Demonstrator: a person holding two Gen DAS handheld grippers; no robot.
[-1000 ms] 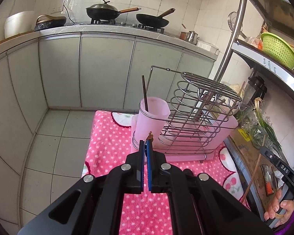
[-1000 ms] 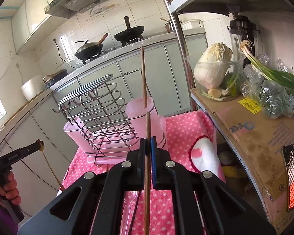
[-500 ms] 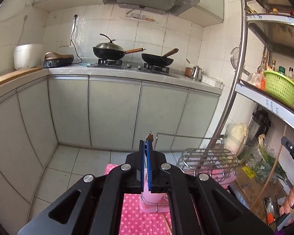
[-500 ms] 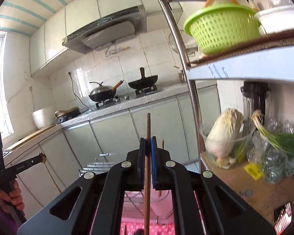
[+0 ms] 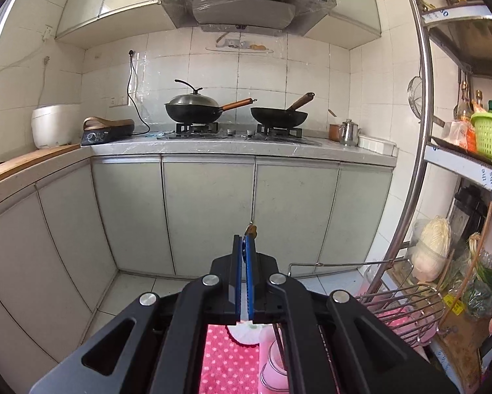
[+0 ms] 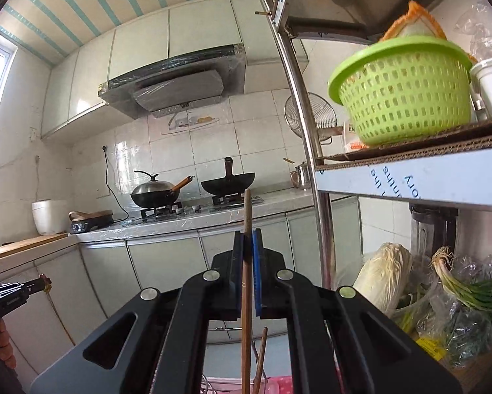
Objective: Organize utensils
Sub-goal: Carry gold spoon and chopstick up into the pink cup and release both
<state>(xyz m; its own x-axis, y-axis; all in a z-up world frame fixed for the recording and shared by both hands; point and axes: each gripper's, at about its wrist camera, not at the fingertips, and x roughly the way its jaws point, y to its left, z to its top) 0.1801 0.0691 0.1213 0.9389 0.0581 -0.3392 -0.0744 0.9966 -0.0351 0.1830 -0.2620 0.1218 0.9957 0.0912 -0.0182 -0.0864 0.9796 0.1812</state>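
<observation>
We see the right gripper (image 6: 248,252) with its blue-lined black jaws clamped on a slim, round wooden chopstick (image 6: 246,282), which stands upright between the pads, its blunt top poking above them and its lower length running down out of view. A second wooden stick (image 6: 260,358) leans just beside it lower down. The left gripper (image 5: 244,252) has its jaws pressed together on the very tip of a thin wooden chopstick (image 5: 250,229), of which only a small brown nub shows above the pads. Below it lies a pink cloth with white dots (image 5: 227,358), soft and nubbly, and a pale pink plastic cup (image 5: 273,364) with a dark stick standing in it. To the right a wire dish rack (image 5: 406,302) of bent shiny steel rods sits on a pink tray. A metal shelf (image 6: 410,177) carries a green perforated plastic basket (image 6: 403,98); lower down a clear tub holds a pale cabbage (image 6: 383,279), with spring onions (image 6: 469,292) in crinkled plastic beside it. On the far bench (image 5: 232,147) two black woks sit on the stove.
</observation>
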